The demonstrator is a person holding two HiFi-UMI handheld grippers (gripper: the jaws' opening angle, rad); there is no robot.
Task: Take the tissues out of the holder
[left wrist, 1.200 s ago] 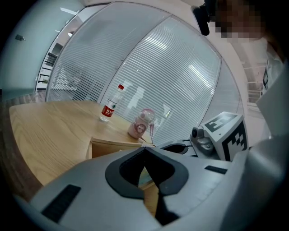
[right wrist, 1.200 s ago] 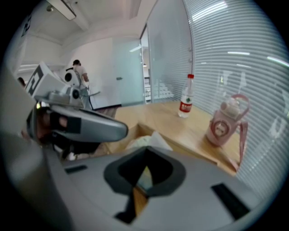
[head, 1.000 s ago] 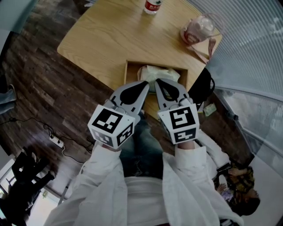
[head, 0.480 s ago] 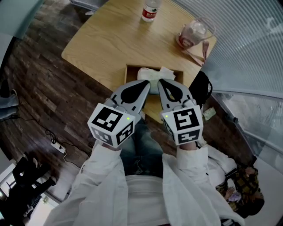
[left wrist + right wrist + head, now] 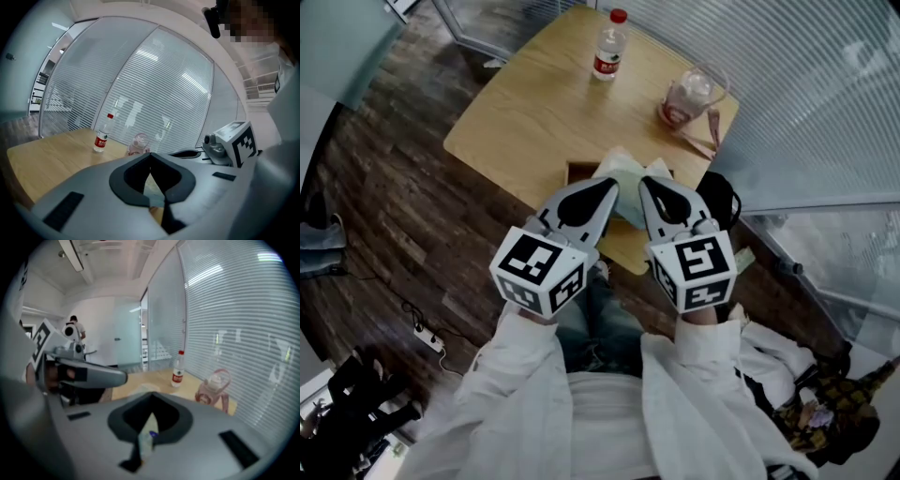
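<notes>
A person in white sleeves (image 5: 520, 394) holds a pack of tissues (image 5: 624, 176) over the wooden holder (image 5: 577, 172) with both hand-held grippers. The pack covers the holder, leaving only its left corner in sight; from above it cannot be told whether the pack is clear of the holder.

The left gripper (image 5: 610, 186) comes at the pack from the holder's left. Its own view shows the jaws closed, tips together, with pale wrapper caught between the pads. The right gripper (image 5: 646, 183) is just beside it, at the holder's right. Its jaws are fully closed too, pinching an edge of the pack that pokes back through them with a blue mark on it.

The holder is at the near edge of a light wood table (image 5: 534, 103). Beyond the holder, at the table's far side, a bottle (image 5: 607, 49) with a red cap and red label stands upright. Right of the bottle, and well apart from the holder, is a pink jug (image 5: 686, 94) with a loose strap. A black bag (image 5: 724, 197) is just right of the holder, off the table edge. Dark plank floor (image 5: 384, 216) lies left of the holder, and slatted blinds (image 5: 806, 84) are behind the jug.
</notes>
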